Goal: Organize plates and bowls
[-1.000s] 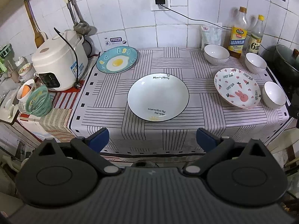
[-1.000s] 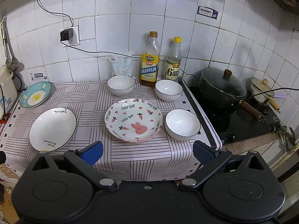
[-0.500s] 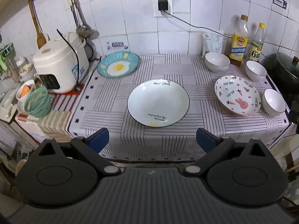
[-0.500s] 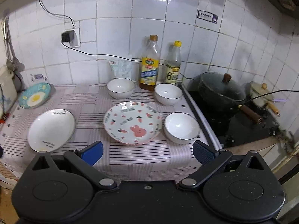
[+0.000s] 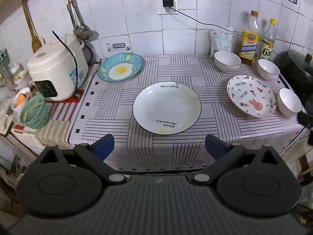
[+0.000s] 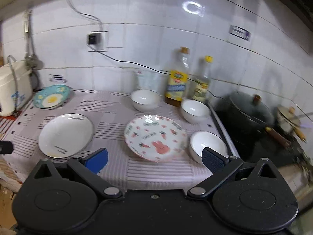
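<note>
While both tools are hanging clear of the striped counter (image 5: 109,105), the left gripper (image 5: 159,146) and right gripper (image 6: 154,159) are standing with fingers spread wide, gripping nothing. The white plate (image 5: 166,107) is lying centre; the egg plate (image 5: 119,69) far left; the rabbit plate (image 6: 154,137) right, three white bowls (image 6: 207,145) sitting around it.

My left tool (image 5: 159,146) and right tool (image 6: 154,159) are black with blue pads. The desk (image 5: 109,105) cloth is white with black line blocks. One plate (image 5: 166,108) is white with a dark rim, another (image 5: 251,98) is pink-patterned with a bunny and carrots, and the third (image 5: 120,70) is teal with a fried egg. The bowls (image 5: 227,61) are plain white.
</note>
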